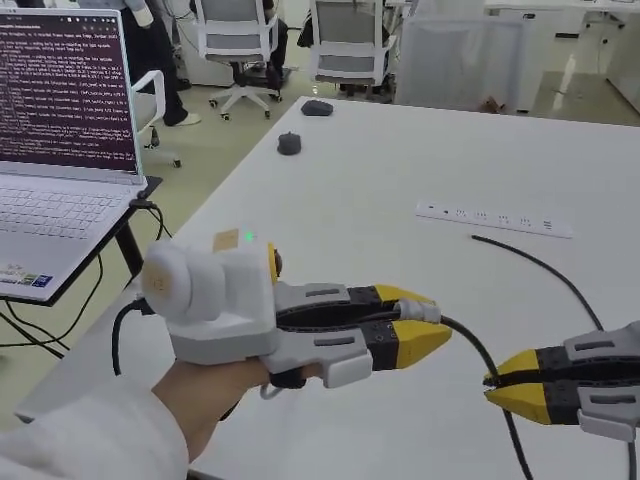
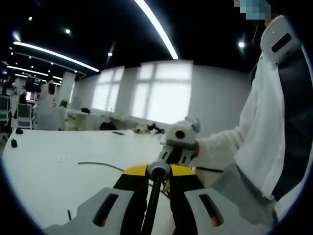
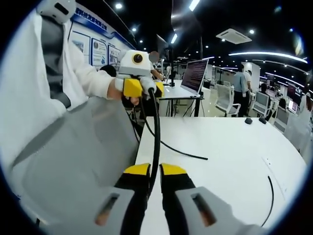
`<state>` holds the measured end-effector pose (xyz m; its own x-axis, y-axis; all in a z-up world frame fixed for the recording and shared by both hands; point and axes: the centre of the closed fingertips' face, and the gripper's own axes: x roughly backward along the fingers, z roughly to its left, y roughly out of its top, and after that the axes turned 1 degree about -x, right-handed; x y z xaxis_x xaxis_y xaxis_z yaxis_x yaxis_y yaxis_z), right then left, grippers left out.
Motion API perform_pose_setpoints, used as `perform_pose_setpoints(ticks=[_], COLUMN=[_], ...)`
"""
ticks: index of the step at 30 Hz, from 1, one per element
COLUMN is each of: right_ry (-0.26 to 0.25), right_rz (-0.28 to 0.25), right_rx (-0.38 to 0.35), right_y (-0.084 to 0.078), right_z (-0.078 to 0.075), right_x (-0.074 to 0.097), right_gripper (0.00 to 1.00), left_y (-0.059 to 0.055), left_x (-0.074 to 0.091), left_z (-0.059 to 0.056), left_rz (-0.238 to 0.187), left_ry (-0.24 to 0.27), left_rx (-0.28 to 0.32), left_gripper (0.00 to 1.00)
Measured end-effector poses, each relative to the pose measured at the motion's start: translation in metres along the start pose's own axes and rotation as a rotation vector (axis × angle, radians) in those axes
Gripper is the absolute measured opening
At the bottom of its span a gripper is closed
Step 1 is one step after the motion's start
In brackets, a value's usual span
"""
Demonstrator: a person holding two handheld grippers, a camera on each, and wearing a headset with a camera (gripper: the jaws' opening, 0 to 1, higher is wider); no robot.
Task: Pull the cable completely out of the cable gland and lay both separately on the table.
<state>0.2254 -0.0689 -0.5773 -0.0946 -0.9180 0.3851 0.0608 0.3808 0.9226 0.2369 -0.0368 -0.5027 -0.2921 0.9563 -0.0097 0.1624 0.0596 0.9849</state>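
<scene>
- The left tongs (image 1: 435, 318) are clenched on the grey cable gland (image 1: 420, 311). They hold it at their yellow tips, above the white bench (image 1: 400, 160).
- The black cable (image 1: 470, 345) leaves the gland on the side facing the right tongs (image 1: 493, 382). It arcs down and across to them, and these tongs are closed on it a short way along.
- Past the right tongs the cable runs on toward the near edge of the bench. Another black length curves across the bench below the power strip (image 1: 495, 218).
- The relation that counts is that the two sets of tongs face each other nearly tip to tip. In the right gripper view the cable runs straight up from between its own jaws to the gland in the other tongs. Its long axis therefore lies on the line joining the two grips.
- Judgement: the pull should go along that line, with the right tongs drawing away and the left tongs holding the gland in place. A sideways tug would probably bend the cable at the gland mouth rather than slide it.
- The cable is not yet out of the gland, and neither part lies on the bench.
</scene>
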Motion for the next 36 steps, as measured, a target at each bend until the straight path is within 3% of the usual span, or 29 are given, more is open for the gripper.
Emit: perform_pose_setpoints(ticks=[6,10,18,36], right_ry=[-0.006,0.008,0.04,0.042], right_rz=[-0.095,-0.131,-0.136,-0.133], right_rx=[0.048,0.066,0.074,0.065], right_y=[0.04,0.054,0.055,0.049], right_z=[0.0,0.003,0.008,0.007], right_x=[-0.001,-0.004,-0.01,-0.012], right_gripper=[0.11,0.11,0.03,0.02], left_y=[-0.003,-0.006,-0.012,-0.011], left_x=[-0.001,-0.001,-0.004,-0.005], left_z=[0.001,-0.001,-0.006,-0.006], left_rz=[0.012,0.024,0.055,0.051], left_ry=[-0.003,-0.01,-0.029,-0.025], left_rx=[-0.002,-0.012,-0.032,-0.018], left_gripper=[0.16,0.16,0.16,0.16])
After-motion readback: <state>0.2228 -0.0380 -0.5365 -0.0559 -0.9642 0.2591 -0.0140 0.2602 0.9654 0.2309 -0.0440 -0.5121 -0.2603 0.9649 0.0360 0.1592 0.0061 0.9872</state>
